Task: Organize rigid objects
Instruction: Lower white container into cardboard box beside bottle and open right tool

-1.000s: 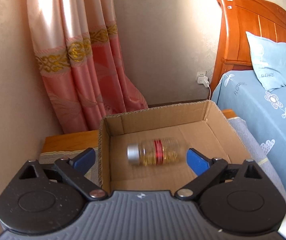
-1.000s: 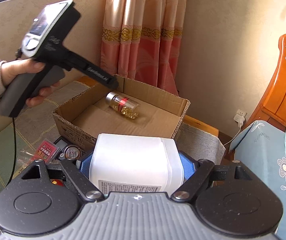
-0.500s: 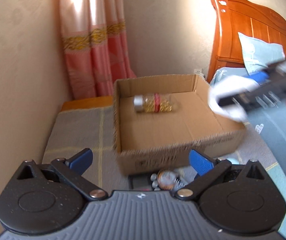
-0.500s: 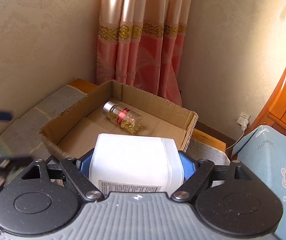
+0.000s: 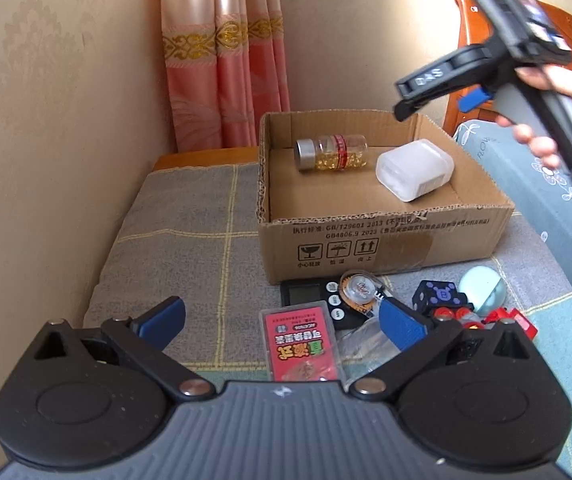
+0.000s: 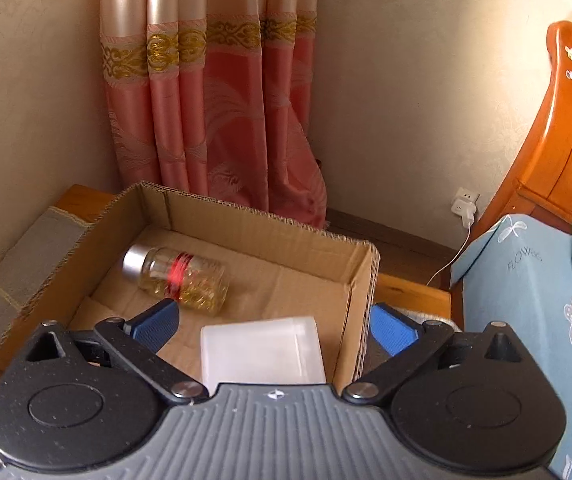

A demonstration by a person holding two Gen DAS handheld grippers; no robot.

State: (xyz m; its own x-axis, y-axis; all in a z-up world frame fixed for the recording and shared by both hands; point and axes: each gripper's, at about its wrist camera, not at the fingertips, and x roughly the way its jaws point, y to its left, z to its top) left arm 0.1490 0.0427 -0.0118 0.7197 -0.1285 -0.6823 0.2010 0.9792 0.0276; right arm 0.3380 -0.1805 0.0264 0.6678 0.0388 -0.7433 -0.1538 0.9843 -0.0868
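Checked grey cloth (image 5: 190, 216) beside pink curtain (image 5: 226, 60).

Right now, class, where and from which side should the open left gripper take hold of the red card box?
Grip the red card box across its two long edges, from above. It lies flat on the cloth with its long axis running away from the left gripper, so those edges face the pads.

A wooden table (image 5: 206, 156) covered by a grey checked cloth (image 5: 190, 240) carries everything. Ahead of the left claw (image 5: 282, 320), a cardboard box (image 5: 385, 240) sits on the cloth. Just in front of that claw's fingers, between them and the box, lie a red card pack (image 5: 299, 344), a black scale (image 5: 305, 294), a round tape dispenser (image 5: 359, 290), a black dice (image 5: 437, 298), a pale blue ball (image 5: 481, 286) and a red toy (image 5: 513, 318).
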